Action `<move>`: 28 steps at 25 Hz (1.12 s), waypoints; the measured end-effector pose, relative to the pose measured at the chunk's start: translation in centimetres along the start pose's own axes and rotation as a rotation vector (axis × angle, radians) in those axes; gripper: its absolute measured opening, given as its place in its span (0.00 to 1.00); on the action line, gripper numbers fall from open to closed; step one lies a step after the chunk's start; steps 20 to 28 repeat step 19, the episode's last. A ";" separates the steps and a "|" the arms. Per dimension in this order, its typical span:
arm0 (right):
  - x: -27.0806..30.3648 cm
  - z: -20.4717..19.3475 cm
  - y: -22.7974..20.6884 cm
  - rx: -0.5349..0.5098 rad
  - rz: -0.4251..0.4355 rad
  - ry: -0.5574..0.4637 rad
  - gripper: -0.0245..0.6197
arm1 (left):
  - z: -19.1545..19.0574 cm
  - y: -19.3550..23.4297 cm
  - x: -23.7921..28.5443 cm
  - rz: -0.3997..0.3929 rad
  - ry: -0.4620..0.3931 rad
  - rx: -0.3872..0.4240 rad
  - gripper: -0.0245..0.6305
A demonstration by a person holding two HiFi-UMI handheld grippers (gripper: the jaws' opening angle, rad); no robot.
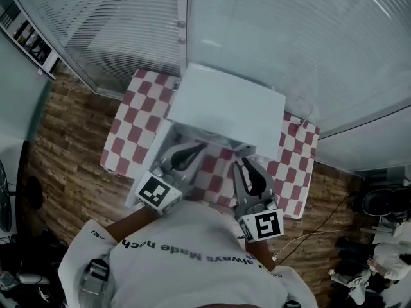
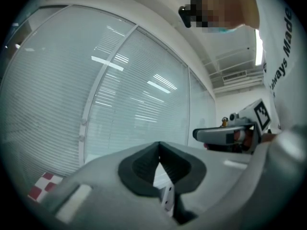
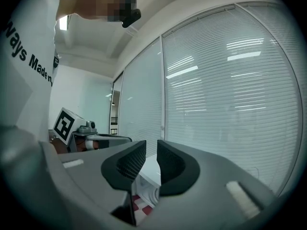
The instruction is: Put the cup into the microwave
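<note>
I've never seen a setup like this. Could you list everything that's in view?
microwave: one, white, on the table near the glass walls
tablecloth: one, red-and-white checks, under the microwave
floor: brown, wood pattern, around the table
glass walls: pale, with blinds, behind the table
cup: none in view
shirt: one, white, dark lettering, on the person
left claw: grey, dark pads, tips together, empty
right claw: grey, dark pads, slightly apart, empty

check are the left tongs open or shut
Shut: the grey left tongs meet at their tips in the left gripper view, nothing between them.
</note>
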State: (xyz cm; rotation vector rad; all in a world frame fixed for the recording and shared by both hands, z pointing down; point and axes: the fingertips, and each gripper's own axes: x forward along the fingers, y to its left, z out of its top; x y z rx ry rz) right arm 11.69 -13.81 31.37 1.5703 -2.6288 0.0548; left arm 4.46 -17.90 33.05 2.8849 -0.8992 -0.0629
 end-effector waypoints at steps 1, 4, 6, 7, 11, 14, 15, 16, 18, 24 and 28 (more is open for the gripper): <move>0.1 0.0 0.0 -0.001 0.000 0.001 0.15 | -0.2 0.1 0.0 -0.002 0.005 -0.002 0.04; 0.3 0.1 -0.3 -0.003 -0.007 0.004 0.15 | -0.6 0.3 -0.3 -0.007 0.017 -0.007 0.04; 0.3 0.0 -0.3 -0.004 -0.009 0.008 0.15 | -0.6 0.4 -0.5 -0.006 0.025 -0.006 0.04; 0.4 0.0 -0.2 -0.003 -0.009 0.009 0.15 | -0.6 0.5 -0.5 -0.007 0.025 -0.006 0.04; 0.7 0.1 0.5 0.005 -0.002 0.011 0.15 | -0.1 0.4 -0.8 -0.020 0.004 -0.011 0.04; 0.8 0.1 0.9 0.003 0.006 0.011 0.15 | 0.2 0.3 -0.9 -0.029 -0.012 -0.017 0.04; 0.8 0.1 1.1 0.002 0.008 0.010 0.15 | 0.3 0.3 -1.0 -0.029 -0.012 -0.017 0.04; 0.7 0.1 1.2 0.002 0.009 0.010 0.15 | 0.3 0.3 -1.1 -0.030 -0.011 -0.016 0.04; 0.7 0.0 1.4 0.001 0.009 0.009 0.15 | 0.3 0.4 -1.2 -0.031 -0.009 -0.014 0.04; 0.7 0.0 1.4 0.002 0.008 0.008 0.15 | 0.3 0.4 -1.3 -0.031 -0.009 -0.014 0.04; 0.7 0.0 1.4 0.002 0.008 0.008 0.15 | 0.3 0.4 -1.3 -0.031 -0.009 -0.014 0.04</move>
